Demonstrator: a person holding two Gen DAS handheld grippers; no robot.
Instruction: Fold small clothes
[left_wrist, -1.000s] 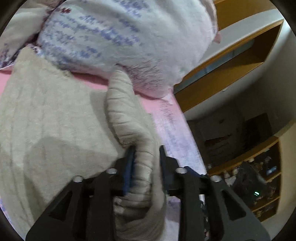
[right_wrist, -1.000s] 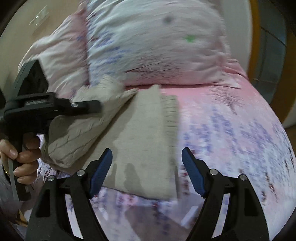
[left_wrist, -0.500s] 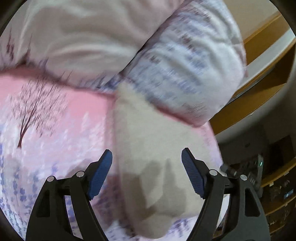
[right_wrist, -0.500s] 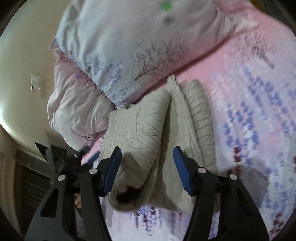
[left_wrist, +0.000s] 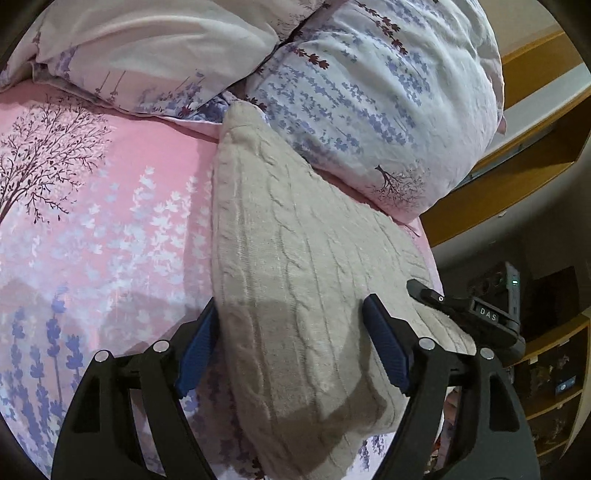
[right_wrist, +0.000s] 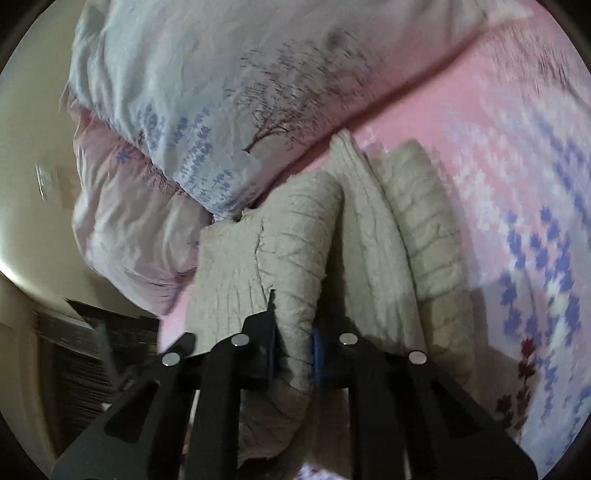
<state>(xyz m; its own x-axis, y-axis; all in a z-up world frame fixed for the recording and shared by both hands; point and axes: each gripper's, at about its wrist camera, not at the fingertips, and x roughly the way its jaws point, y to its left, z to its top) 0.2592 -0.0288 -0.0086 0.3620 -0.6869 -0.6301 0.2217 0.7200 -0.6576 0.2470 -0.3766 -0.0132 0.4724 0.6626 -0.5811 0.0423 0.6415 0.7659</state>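
In the left wrist view, the beige cable-knit sweater (left_wrist: 295, 280) is lying folded on the pink floral bed sheet (left_wrist: 92, 229), running from frame centre down to the lower edge, its far corner tucking under the lavender-print pillow (left_wrist: 369, 92) at upper right. The left tongs (left_wrist: 291, 354) are standing wide apart, straddling the near end of the bundle without pressing on it. The knit is looking thick, soft and floppy, probably light for its bulk. At right, the other tool's black tip is reaching the sweater's edge.

In the right wrist view, the sweater (right_wrist: 369, 236) is showing as several rolled layers across the centre. The right tongs (right_wrist: 295, 354) are closing on the left-hand fold, fabric bunching between the pads. Taking a doubled, ribbed edge like this seems wise, since a single layer would likely stretch and sag.
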